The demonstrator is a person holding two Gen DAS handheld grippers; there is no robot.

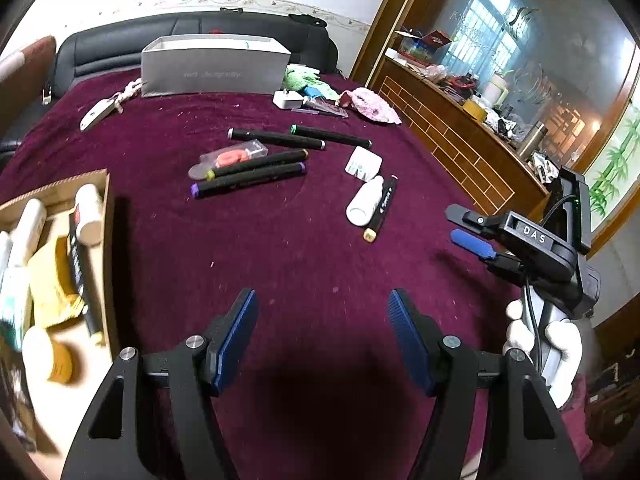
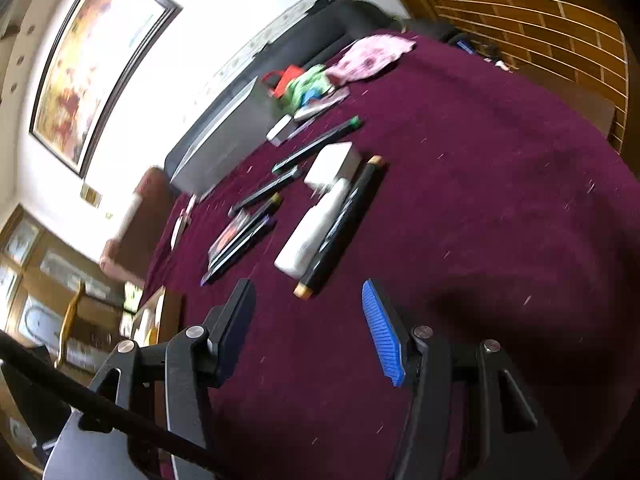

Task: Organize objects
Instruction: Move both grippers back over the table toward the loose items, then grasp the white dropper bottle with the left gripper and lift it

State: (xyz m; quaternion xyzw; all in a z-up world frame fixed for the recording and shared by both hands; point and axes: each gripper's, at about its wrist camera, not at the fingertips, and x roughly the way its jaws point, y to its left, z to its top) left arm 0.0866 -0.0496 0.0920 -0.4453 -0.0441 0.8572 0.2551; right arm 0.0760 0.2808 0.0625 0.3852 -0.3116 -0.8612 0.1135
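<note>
Several black marker pens (image 1: 248, 174) lie on the maroon cloth (image 1: 280, 248), with a white bottle (image 1: 365, 200) and a tan-capped marker (image 1: 382, 208) side by side to the right. A cardboard box (image 1: 106, 240) at the left holds bottles, a pen and yellow items. My left gripper (image 1: 322, 336) is open and empty above the near cloth. My right gripper (image 2: 308, 328) is open and empty, just short of the white bottle (image 2: 316, 228) and the tan-capped marker (image 2: 340, 228); it also shows in the left wrist view (image 1: 468, 228) at the right.
A grey open box (image 1: 216, 66) stands at the back by a black headboard. A white adapter (image 1: 287, 100), green and pink cloths (image 1: 372, 104), a small white packet (image 1: 363, 164) and a clear packet with orange contents (image 1: 232, 156) lie around. A cluttered wooden cabinet (image 1: 460, 140) runs along the right.
</note>
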